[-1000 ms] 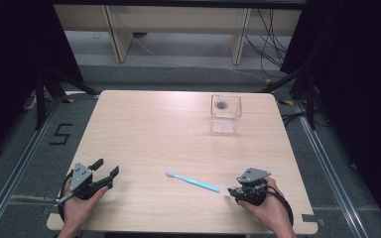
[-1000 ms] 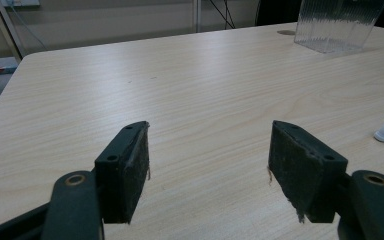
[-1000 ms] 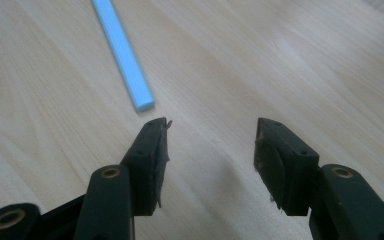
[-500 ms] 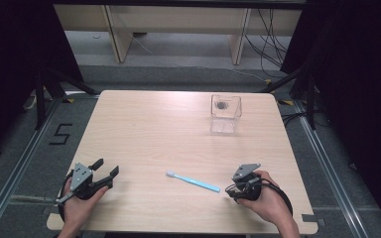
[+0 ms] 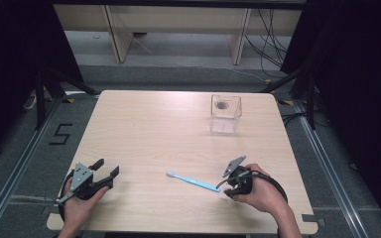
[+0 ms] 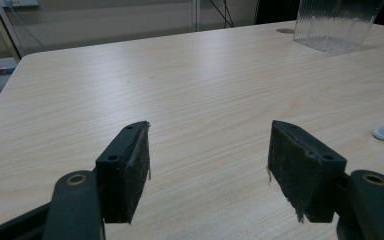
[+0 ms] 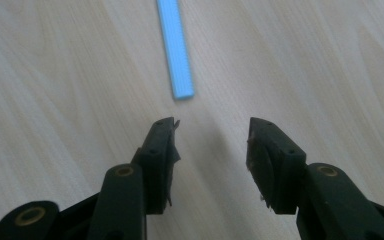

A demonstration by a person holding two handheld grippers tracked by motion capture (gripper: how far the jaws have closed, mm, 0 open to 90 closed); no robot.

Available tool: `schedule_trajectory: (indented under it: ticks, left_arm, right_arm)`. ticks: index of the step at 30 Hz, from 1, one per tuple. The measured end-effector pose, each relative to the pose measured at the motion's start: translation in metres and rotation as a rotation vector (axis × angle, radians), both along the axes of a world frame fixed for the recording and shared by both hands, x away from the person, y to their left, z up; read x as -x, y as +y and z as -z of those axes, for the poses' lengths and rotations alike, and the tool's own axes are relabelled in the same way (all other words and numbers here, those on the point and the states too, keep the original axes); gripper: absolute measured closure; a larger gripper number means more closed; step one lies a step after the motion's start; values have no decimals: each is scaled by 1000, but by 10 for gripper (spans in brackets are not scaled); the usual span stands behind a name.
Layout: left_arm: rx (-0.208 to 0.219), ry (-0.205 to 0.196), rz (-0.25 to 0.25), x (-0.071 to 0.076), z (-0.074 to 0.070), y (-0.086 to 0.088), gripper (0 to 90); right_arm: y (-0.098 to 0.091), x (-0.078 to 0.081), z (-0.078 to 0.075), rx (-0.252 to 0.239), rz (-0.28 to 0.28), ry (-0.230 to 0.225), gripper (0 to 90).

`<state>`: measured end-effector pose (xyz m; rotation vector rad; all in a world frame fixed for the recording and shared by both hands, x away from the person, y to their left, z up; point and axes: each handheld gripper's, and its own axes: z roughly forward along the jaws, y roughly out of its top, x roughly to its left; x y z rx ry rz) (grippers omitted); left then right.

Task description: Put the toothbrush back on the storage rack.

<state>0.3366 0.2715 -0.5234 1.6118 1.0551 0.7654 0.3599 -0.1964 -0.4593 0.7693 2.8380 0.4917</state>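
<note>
Right gripper (image 5: 226, 184) tips down just beside the near end of the light-blue plastic toothbrush (image 5: 192, 180) on the pale wooden worktop (image 5: 154, 129), its 2 fingers closing in, nothing between them. Left gripper (image 5: 106, 168): fingers released, empty.

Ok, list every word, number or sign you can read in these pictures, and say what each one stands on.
"5": a black numeral marked on the grey floor, left of the table.
No lettering can be made out on the toothbrush, the clear container, the left gripper or the right gripper.
</note>
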Motion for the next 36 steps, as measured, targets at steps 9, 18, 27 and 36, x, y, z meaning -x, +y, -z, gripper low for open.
schedule_trajectory:
  ticks: [9, 18, 27, 36]
  left_arm:
    - [5, 6, 6, -1, 0, 1, 328]
    - [4, 2, 11, 0, 0, 0, 329]
    - [2, 8, 12, 0, 0, -1, 331]
    - [8, 5, 15, 1, 0, -3, 331]
  right_arm:
    - [17, -15, -4, 34, -51, 13, 561]
    - [32, -24, -7, 85, -70, 57, 561]
    - [52, -36, -12, 128, -83, 108, 581]
    - [77, -48, -5, 176, -126, 135, 609]
